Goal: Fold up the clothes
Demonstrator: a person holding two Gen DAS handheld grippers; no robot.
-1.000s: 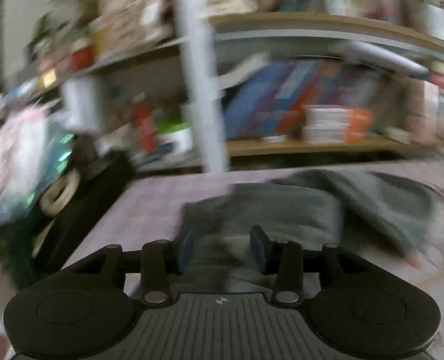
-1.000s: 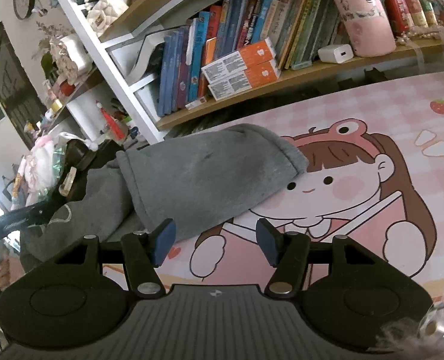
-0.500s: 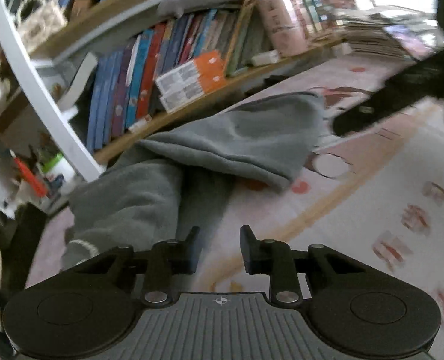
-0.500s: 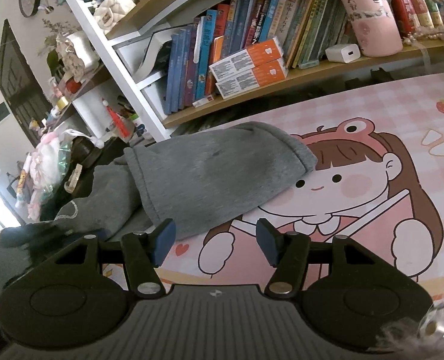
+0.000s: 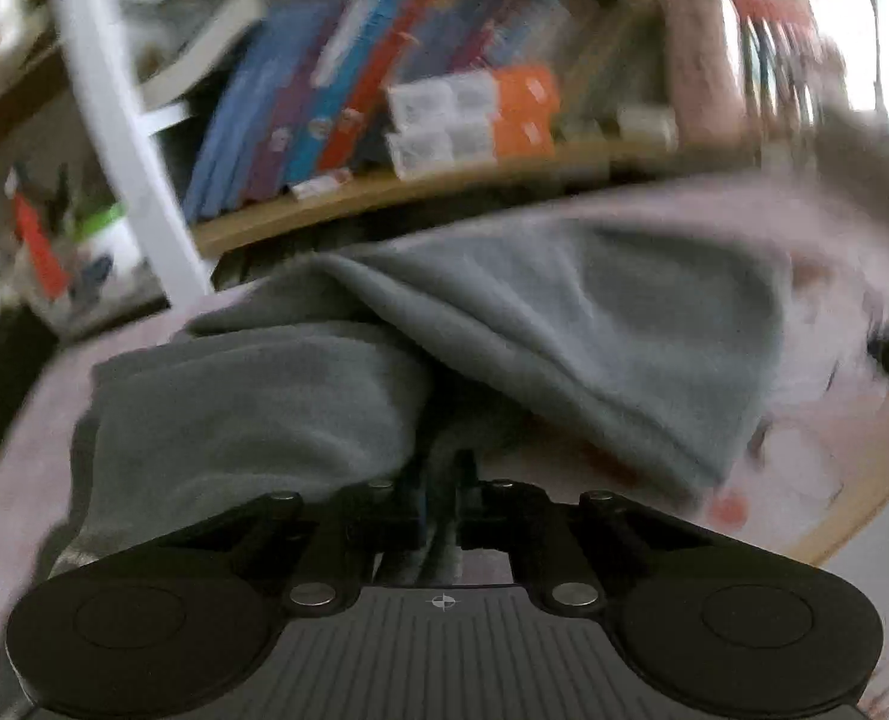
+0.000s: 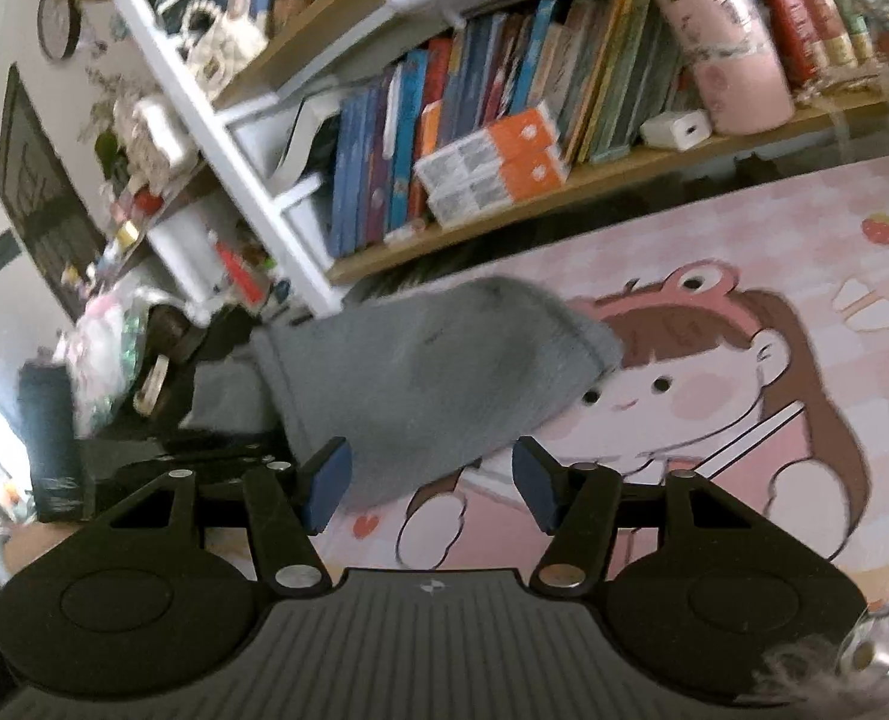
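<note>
A grey fleece garment [image 5: 564, 324] lies bunched on a pink cartoon table mat [image 6: 744, 420], one part folded over another. My left gripper [image 5: 441, 510] is shut on a fold of the grey cloth at its near edge; the view is blurred. In the right wrist view the garment [image 6: 432, 372] lies at the mat's left side. My right gripper [image 6: 426, 480] is open and empty, just in front of the garment's near edge, above the mat. The left gripper shows there as a dark shape [image 6: 204, 456] at the garment's left.
A bookshelf [image 6: 504, 120] with several books, orange boxes [image 6: 492, 162] and a pink roll [image 6: 726, 42] runs along the table's far edge. A white shelf post [image 6: 234, 156] stands at the far left. Clutter and a dark bag [image 6: 114, 348] lie beyond the table's left edge.
My left gripper has swung around, moved in to the garment and shut on a fold of it. My right gripper has stayed open and moved slightly nearer to the garment.
</note>
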